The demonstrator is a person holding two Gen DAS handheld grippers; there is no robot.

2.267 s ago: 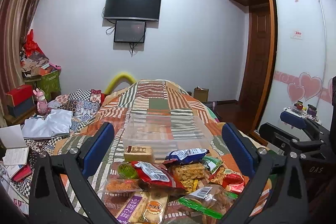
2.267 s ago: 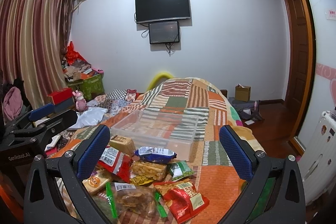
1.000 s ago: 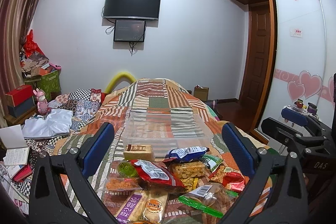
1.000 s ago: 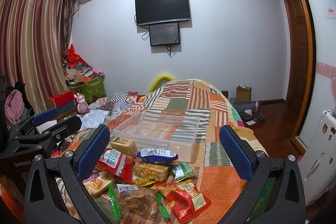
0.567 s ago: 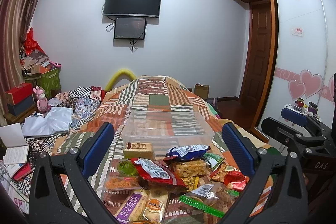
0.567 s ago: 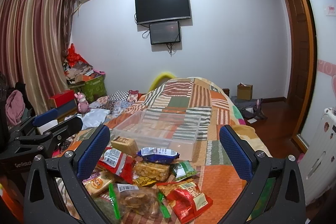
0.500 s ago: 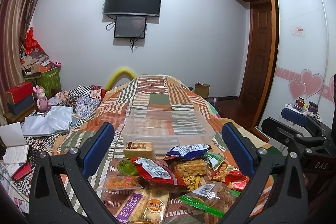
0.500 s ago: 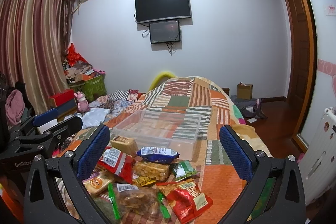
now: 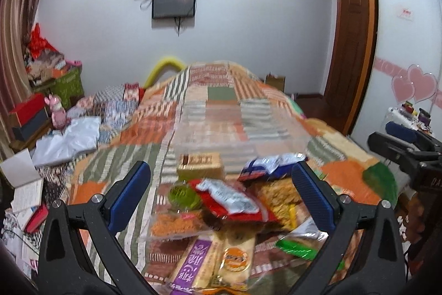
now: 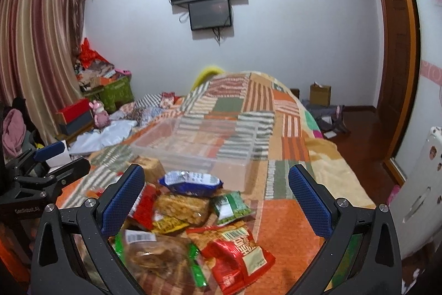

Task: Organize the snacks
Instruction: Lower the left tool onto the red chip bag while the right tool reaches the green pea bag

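With our left gripper point(image 9: 221, 190) and right gripper point(image 10: 216, 194) both spread wide and empty above the heaped crinkly snack packets point(image 10: 190, 214) just before the clear plastic bin point(image 10: 199, 145), we risk pinching two overlapping slippery bags together

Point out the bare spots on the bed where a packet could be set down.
Free: the quilt right of the red packet, and the stretch beyond the clear bin. The bin itself looks empty. Crowded: the snack pile in front of the bin; clothes fill the bed's left side.
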